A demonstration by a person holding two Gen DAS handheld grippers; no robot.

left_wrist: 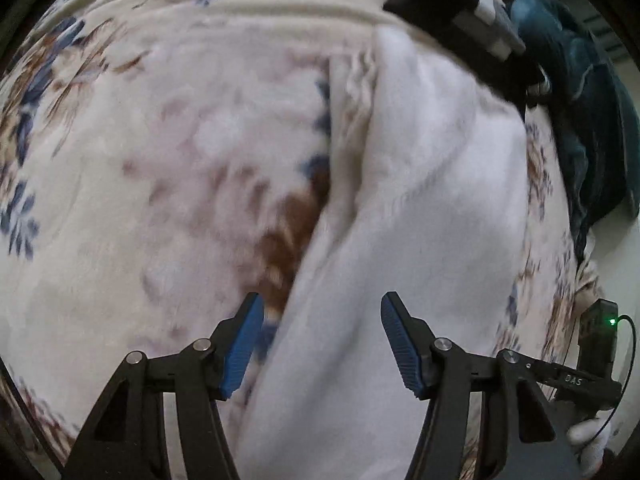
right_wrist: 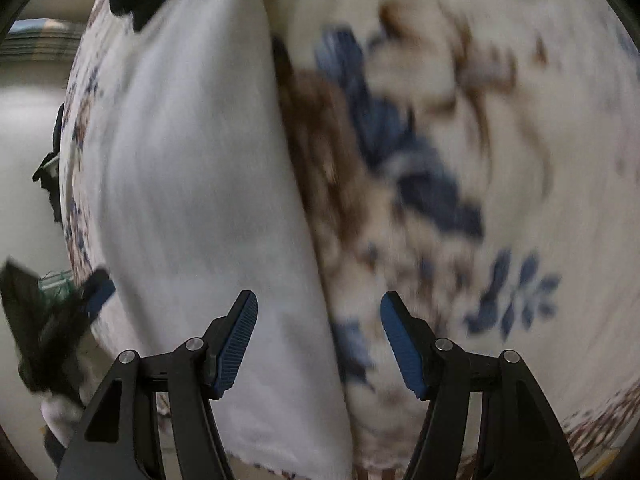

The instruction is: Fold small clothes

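A white garment lies as a long folded strip on a floral blanket. In the left wrist view my left gripper is open just above its near end, with the garment's left edge between the blue pads. In the right wrist view the same white garment runs away from me, and my right gripper is open over its right edge, holding nothing. The other gripper shows at the far end and at the left edge.
The cream blanket with blue and brown flowers covers the whole surface. A dark blue garment lies at the right edge of the blanket. A pale floor shows beyond the blanket's left edge.
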